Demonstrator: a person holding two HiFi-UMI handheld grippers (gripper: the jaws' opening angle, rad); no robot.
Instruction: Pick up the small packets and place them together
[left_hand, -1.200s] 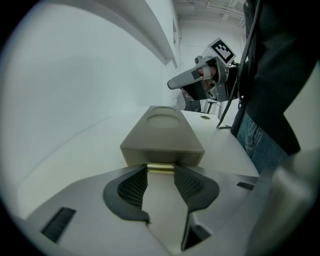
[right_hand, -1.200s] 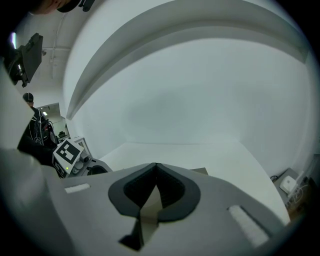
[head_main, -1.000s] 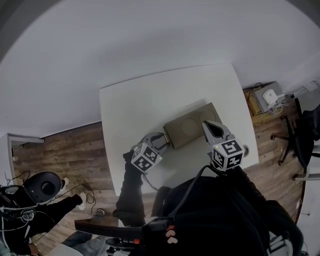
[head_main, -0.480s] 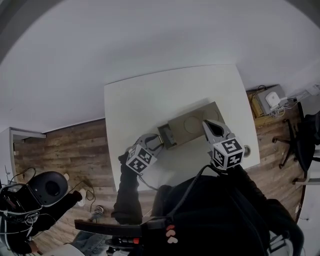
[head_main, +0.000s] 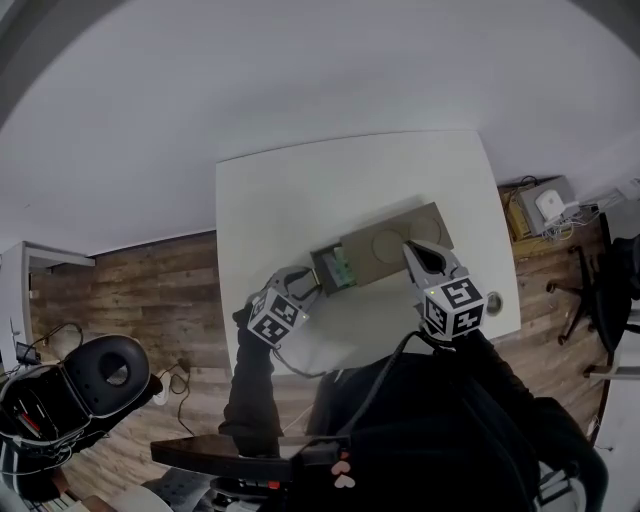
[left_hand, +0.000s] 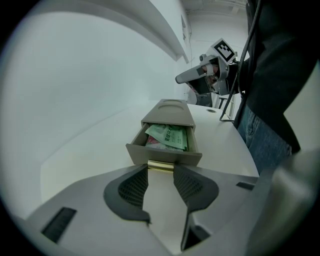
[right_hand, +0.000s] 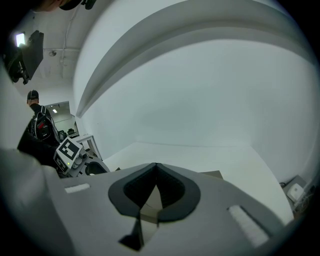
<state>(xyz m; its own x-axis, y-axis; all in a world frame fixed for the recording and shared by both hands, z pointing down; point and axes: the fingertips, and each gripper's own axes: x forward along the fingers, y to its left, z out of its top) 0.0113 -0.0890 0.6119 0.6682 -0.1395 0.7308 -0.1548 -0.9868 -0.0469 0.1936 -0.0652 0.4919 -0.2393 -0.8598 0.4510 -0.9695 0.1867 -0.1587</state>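
Note:
A flat tan box (head_main: 395, 245) lies on the white table (head_main: 290, 200). Its drawer (head_main: 333, 268) stands pulled out to the left, with a green packet (left_hand: 170, 136) and a reddish packet (left_hand: 153, 142) lying inside. My left gripper (left_hand: 161, 171) is shut on the drawer's brass handle (left_hand: 161, 165); the head view shows it (head_main: 306, 287) at the drawer's left end. My right gripper (right_hand: 156, 172) is shut with nothing in it, its tips over the box top (right_hand: 213, 174), near the box's right end (head_main: 415, 250).
The table's near edge runs just below the box. Wooden floor lies to the left, with a round black object (head_main: 105, 375). An office chair (head_main: 605, 280) and a small white device (head_main: 541, 196) sit off the table's right side.
The left gripper has drawn back to the left, and the drawer has slid out of the box, uncovering the packets. The right gripper has stayed on the box.

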